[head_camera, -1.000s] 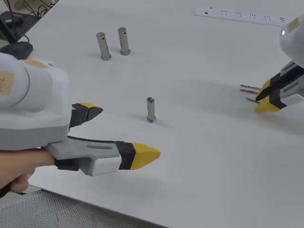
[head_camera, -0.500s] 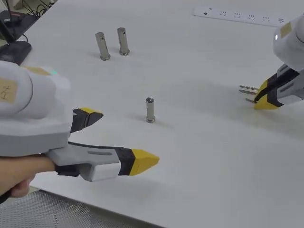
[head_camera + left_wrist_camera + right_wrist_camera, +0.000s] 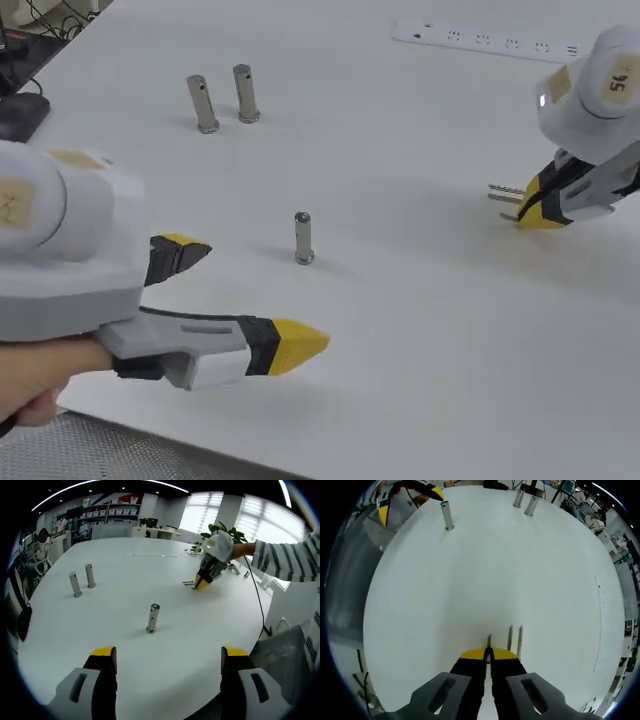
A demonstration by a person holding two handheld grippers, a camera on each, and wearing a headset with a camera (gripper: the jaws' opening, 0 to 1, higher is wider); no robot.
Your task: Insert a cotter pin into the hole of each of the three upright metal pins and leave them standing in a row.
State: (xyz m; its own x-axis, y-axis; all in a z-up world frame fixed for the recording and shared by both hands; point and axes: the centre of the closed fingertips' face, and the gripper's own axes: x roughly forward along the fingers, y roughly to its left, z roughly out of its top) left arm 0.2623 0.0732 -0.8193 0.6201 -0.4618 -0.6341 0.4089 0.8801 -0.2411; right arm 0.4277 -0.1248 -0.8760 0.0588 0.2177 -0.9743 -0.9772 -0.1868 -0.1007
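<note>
Three smooth steel pins [image 3: 303, 238] stand on the matte white table [image 3: 420, 330], bare surface around; left gripper [image 3: 265, 293] gapes near the front edge, right gripper [image 3: 528, 214] pinches a thin cotter pin [image 3: 489, 641].

text "56" | on tan sticker [image 3: 617, 85] of right gripper [image 3: 526, 212] | left gripper [image 3: 265, 293] label [image 3: 12, 205]: illegible
</note>
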